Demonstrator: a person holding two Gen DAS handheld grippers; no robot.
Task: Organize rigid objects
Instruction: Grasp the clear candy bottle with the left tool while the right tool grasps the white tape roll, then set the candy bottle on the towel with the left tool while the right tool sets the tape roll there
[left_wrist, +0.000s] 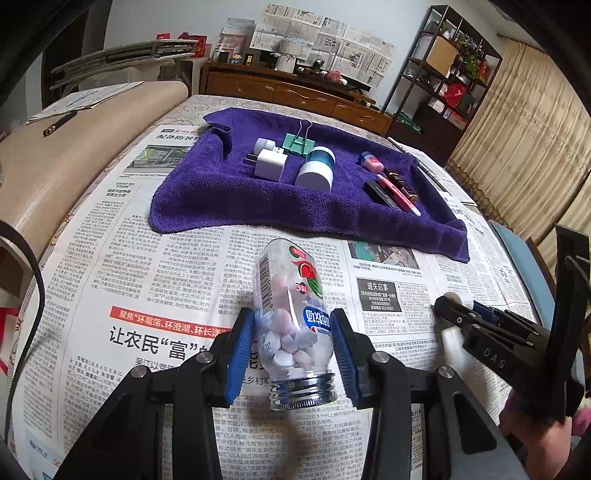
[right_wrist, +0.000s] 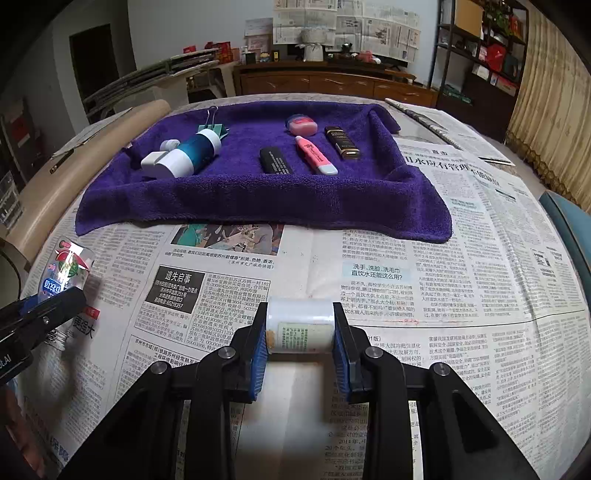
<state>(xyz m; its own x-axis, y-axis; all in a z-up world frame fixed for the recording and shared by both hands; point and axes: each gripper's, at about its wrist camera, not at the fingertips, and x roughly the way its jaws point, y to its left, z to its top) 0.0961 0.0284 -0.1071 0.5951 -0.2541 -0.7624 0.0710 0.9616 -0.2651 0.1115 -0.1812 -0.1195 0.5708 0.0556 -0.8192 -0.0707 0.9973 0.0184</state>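
My left gripper (left_wrist: 295, 350) is shut on a clear candy bottle (left_wrist: 291, 321) with a silver threaded neck and pastel tablets inside, held above the newspaper; it also shows in the right wrist view (right_wrist: 64, 273). My right gripper (right_wrist: 300, 332) is shut on a white cylindrical bottle (right_wrist: 301, 325) with a green label, held crosswise between the blue pads. The right gripper also shows in the left wrist view (left_wrist: 454, 314). A purple towel (left_wrist: 229, 199) (right_wrist: 258, 199) ahead holds a white charger (left_wrist: 271, 164), a teal binder clip (left_wrist: 299, 142), a blue-white jar (left_wrist: 316, 170), and pens.
Newspaper (right_wrist: 461, 295) covers the table. On the towel also lie a pink highlighter (right_wrist: 316, 158), a black stick (right_wrist: 277, 160), a dark lipstick (right_wrist: 341, 142) and a pink balm tin (right_wrist: 301, 125). A beige chair back (left_wrist: 74, 155) stands left; a cabinet (right_wrist: 332, 83) behind.
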